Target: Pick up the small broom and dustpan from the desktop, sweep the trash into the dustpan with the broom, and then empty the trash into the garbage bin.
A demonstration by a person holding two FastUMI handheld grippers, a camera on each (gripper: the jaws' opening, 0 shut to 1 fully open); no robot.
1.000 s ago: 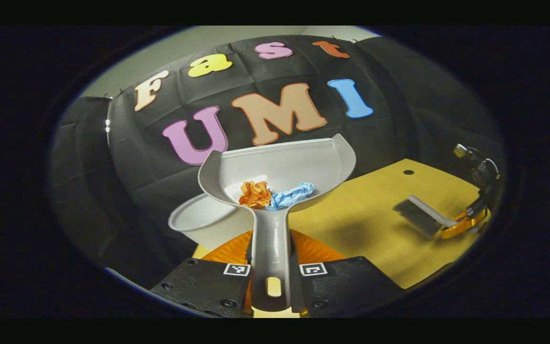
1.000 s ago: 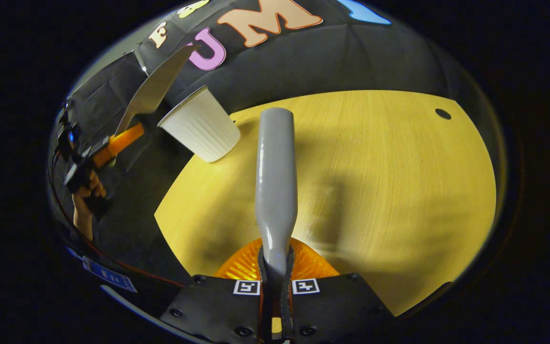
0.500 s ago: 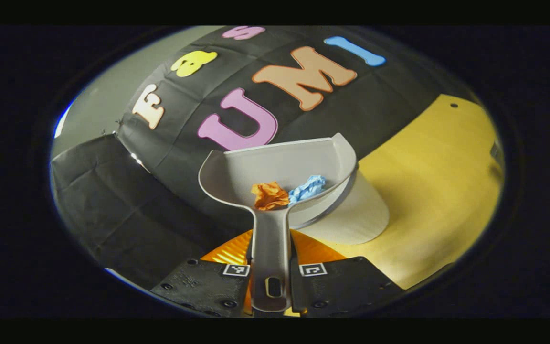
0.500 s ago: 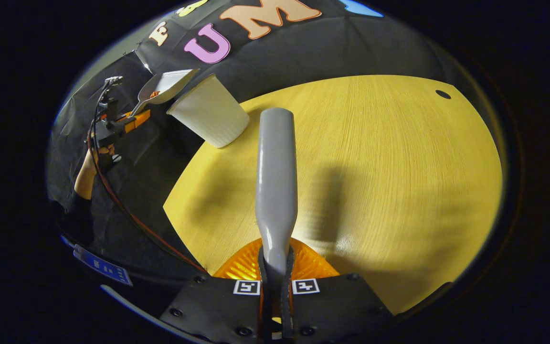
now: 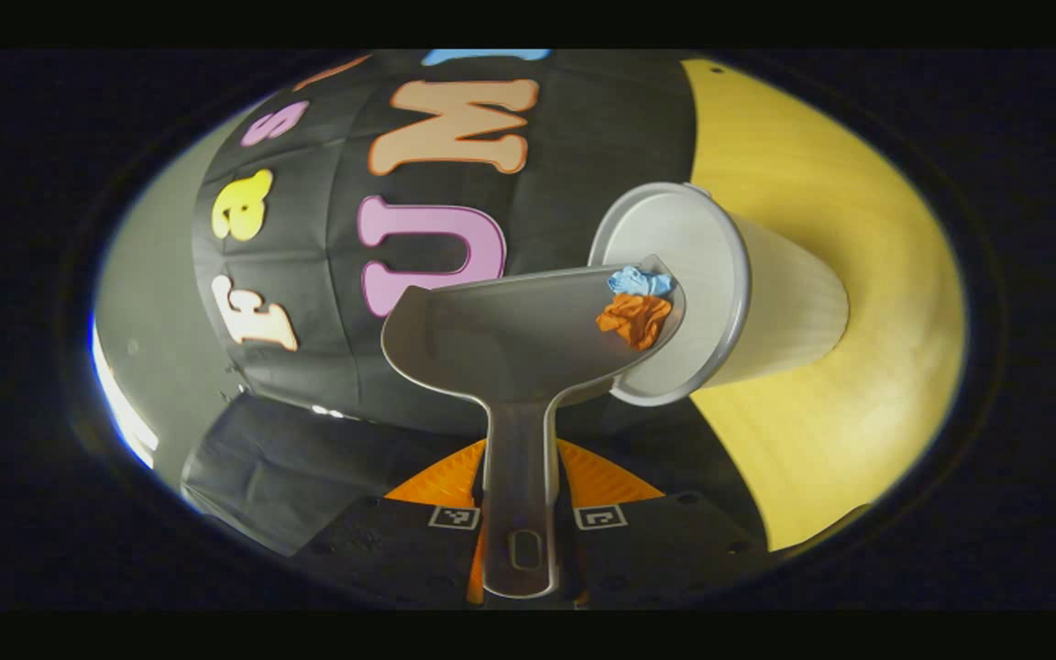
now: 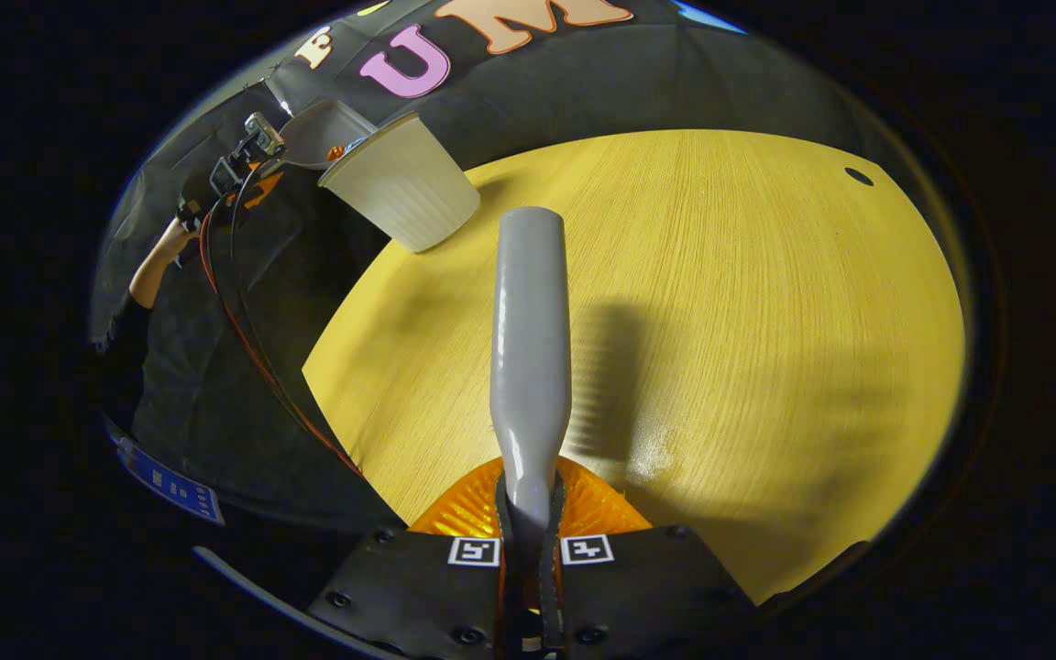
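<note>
dustpan: grey smooth plastic scoop (image 5: 510, 339), flared walls, long flat handle w/ slot; handle clamped btwn left gripper (image 5: 521, 532) fingers, pan straight ahead of them, rolled toward its right side
trash: 2 crumpled paper wads, orange (image 5: 634, 318) + blue (image 5: 640, 281), bunched at pan's right corner, right at bin mouth, not dropped yet
bin: pale ribbed cup-shaped garbage bin (image 5: 766, 302), round rim, just ahead-right of left gripper; pan corner overlaps its opening
broom: grey glossy rounded handle (image 6: 530, 348) pinched in right gripper (image 6: 528, 559), sticks fwd over desk; bristles not visible
desk: yellow wood-grain desktop (image 6: 748, 321), dark hole near far edge
far view: from right gripper view, left gripper (image 6: 248, 160) + person's hand up-left, pan at bin
progress: pickup + sweep look done; dump underway, prob. more tilt needed
left to do: wads into bin
</note>
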